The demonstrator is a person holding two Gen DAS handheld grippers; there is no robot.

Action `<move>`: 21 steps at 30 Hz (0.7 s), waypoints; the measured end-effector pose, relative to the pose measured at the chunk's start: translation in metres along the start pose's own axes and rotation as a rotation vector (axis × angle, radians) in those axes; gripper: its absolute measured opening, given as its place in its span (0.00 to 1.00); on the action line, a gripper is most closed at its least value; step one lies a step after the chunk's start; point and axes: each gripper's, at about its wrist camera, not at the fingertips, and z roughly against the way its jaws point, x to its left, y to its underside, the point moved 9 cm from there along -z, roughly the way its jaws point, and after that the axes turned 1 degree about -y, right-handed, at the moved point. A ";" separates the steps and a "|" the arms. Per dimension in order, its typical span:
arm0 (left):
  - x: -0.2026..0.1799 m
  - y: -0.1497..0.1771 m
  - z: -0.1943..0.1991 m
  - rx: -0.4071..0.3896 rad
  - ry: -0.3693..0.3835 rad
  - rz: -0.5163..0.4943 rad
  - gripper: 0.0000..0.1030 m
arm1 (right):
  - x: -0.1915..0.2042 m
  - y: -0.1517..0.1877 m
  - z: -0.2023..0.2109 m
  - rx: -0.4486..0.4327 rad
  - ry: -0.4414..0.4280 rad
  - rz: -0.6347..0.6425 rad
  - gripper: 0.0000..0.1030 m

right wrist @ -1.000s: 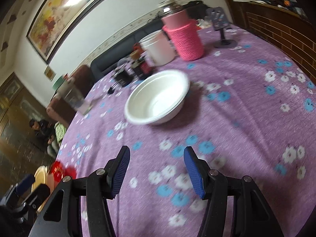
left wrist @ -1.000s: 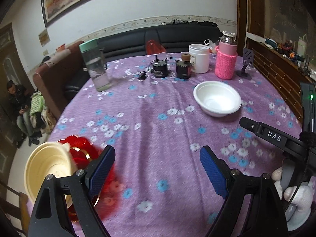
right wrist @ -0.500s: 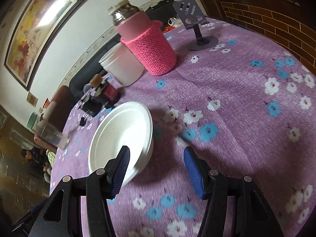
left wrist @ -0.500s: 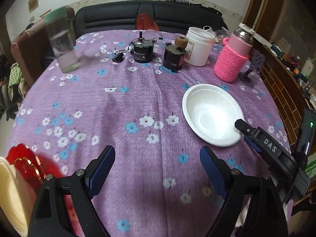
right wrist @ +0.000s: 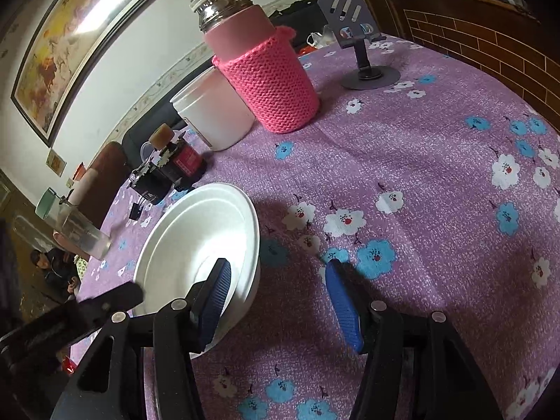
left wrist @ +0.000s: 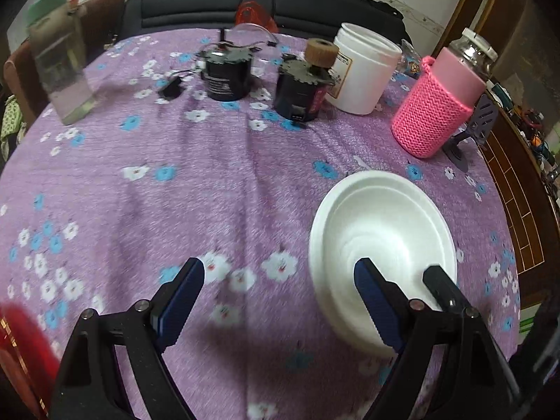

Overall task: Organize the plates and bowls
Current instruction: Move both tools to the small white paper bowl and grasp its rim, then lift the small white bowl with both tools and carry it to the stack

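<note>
No writing can be read. The white bowl point(right wrist: 196, 245) rim is straddled by the closing right gripper point(right wrist: 280, 301); the left gripper point(left wrist: 280, 301) is spread wide, empty.

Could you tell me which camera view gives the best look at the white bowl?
The left wrist view: the white bowl shows nearly its whole rim and inside, only its near edge hidden by gripper fingers. The right wrist view sees it more obliquely, with a finger inside the rim.
</note>
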 end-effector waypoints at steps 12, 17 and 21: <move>-0.018 -0.004 -0.032 0.065 0.037 -0.014 0.65 | -0.005 -0.012 0.012 -0.067 0.000 -0.016 0.48; -0.017 -0.006 -0.034 0.064 0.038 -0.022 0.64 | -0.013 -0.018 0.022 -0.116 0.060 -0.007 0.48; -0.018 -0.006 -0.034 0.063 0.039 -0.028 0.64 | -0.012 -0.015 0.014 -0.087 0.082 0.014 0.48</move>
